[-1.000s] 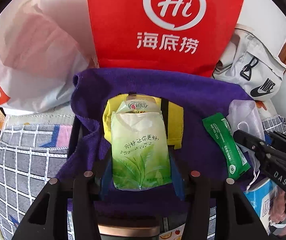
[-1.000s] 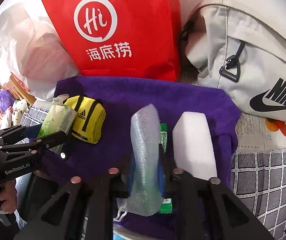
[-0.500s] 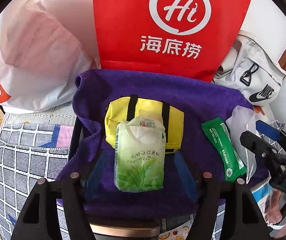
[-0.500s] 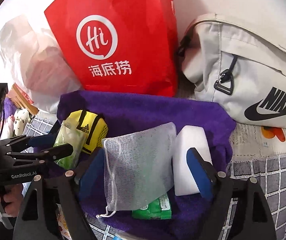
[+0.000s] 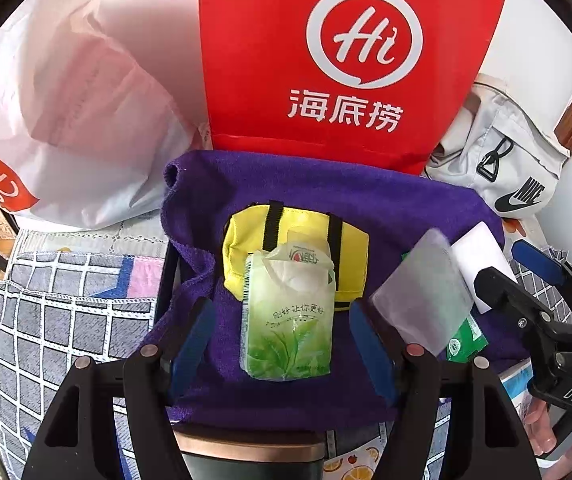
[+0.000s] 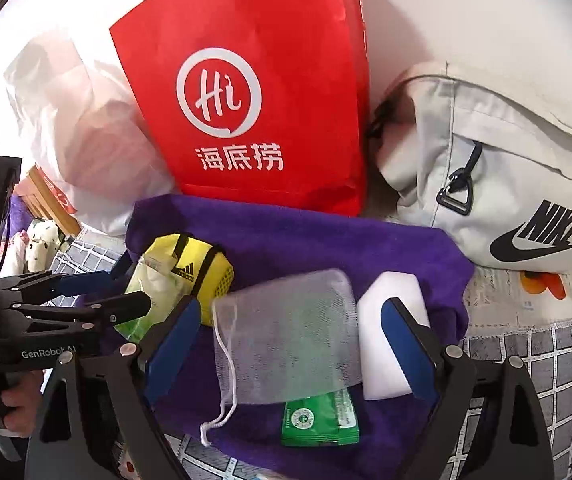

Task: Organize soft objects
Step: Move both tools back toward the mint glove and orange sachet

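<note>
A purple towel (image 5: 325, 196) (image 6: 325, 240) holds the soft things. A green tissue pack (image 5: 287, 316) (image 6: 146, 284) lies on it, leaning on a yellow pouch (image 5: 246, 240) (image 6: 206, 276). My left gripper (image 5: 282, 340) (image 6: 98, 288) is open, its blue pads on either side of the pack and apart from it. A white mesh bag (image 6: 286, 332) (image 5: 421, 296) lies over a green packet (image 6: 317, 420) (image 5: 461, 340), beside a white sponge block (image 6: 389, 332) (image 5: 481, 256). My right gripper (image 6: 289, 344) (image 5: 525, 276) is open above the mesh bag.
A red paper bag (image 5: 345, 60) (image 6: 254, 88) stands behind the towel. A white plastic bag (image 5: 66, 120) (image 6: 78, 120) is at the left, a grey Nike bag (image 6: 505, 168) (image 5: 505, 160) at the right. A checked cloth (image 5: 46, 320) (image 6: 545, 360) covers the surface.
Both grippers have opened and drawn back. The left let go of the tissue pack; the right let go of the mesh bag, which now lies flat on the towel.
</note>
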The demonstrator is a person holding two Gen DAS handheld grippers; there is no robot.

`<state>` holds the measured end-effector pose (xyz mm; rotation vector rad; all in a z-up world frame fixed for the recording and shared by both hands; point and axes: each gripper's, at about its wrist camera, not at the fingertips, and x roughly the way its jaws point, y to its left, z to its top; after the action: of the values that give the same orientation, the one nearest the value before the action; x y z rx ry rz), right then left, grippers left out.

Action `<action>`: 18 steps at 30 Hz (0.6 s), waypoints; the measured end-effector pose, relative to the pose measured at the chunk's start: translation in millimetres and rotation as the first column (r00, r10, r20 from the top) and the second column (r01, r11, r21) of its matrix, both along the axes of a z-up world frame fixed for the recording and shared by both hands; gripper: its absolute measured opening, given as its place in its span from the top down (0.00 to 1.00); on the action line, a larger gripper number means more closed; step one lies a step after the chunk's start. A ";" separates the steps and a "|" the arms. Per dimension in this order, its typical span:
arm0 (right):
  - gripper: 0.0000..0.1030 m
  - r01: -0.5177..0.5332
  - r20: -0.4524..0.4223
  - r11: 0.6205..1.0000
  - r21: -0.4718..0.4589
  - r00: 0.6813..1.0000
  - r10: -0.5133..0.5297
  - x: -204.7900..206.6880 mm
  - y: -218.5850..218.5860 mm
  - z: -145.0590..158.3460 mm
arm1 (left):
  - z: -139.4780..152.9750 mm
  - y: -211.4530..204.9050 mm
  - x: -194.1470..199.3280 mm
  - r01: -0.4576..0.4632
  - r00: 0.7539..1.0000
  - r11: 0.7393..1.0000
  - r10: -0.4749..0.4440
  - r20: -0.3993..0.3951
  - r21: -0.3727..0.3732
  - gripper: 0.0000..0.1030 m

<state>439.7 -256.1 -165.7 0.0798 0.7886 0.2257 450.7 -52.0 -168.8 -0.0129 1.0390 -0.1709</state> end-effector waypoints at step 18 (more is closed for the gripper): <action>0.22 0.012 -0.049 0.999 0.048 0.999 -0.010 -80.0 -0.9 26.4 | 47.8 22.6 -71.3 -0.006 0.998 1.000 0.008 0.065 -0.030 0.34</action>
<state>359.7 -257.1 -139.3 0.1355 0.8308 0.2333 379.4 -29.4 -121.0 -0.0382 0.9714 -0.1795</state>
